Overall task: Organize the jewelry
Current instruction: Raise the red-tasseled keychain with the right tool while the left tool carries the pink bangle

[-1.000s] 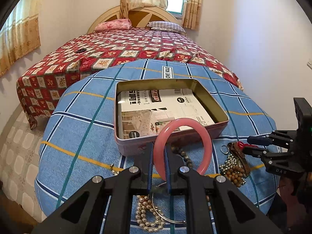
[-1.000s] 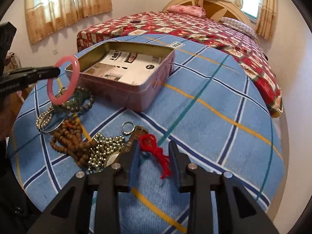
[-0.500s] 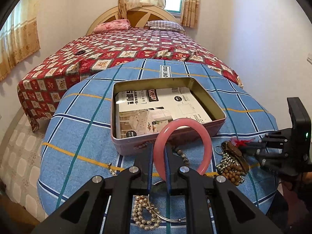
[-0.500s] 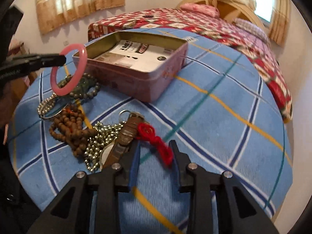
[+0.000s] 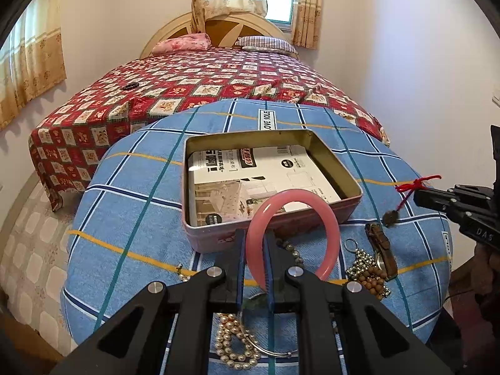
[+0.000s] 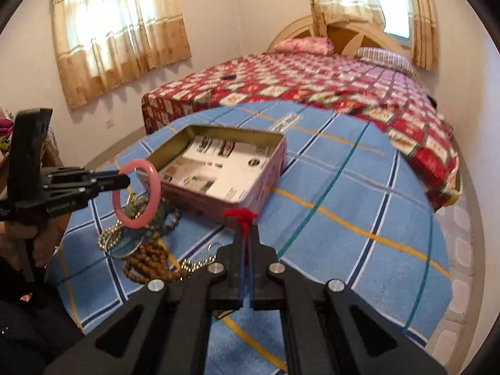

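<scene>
My left gripper (image 5: pixel 253 243) is shut on a pink bangle (image 5: pixel 315 200) and holds it upright just in front of the open pink tin (image 5: pixel 350 211); it also shows in the right wrist view (image 6: pixel 123 181) with the bangle (image 6: pixel 153 181). My right gripper (image 6: pixel 245 237) is shut on a red string (image 6: pixel 240 215) and has it lifted off the cloth; in the left wrist view the string (image 5: pixel 412 186) dangles a small dark charm (image 5: pixel 390 217) to the right of the tin. The tin (image 6: pixel 250 200) holds only a printed paper sheet (image 5: pixel 262 175).
On the blue checked tablecloth (image 5: pixel 131 218) near me lie a pearl strand (image 5: pixel 231 340), brown wooden beads (image 5: pixel 372 282), a silver bead chain (image 5: pixel 359 262), a brown strap (image 5: pixel 382 247) and dark beads (image 6: pixel 168 215). A bed with a red quilt (image 5: pixel 193 87) stands behind the table.
My right gripper closed on the red string and lifted it off the table, up and toward the tin. My left gripper kept the pink bangle and rose slightly.
</scene>
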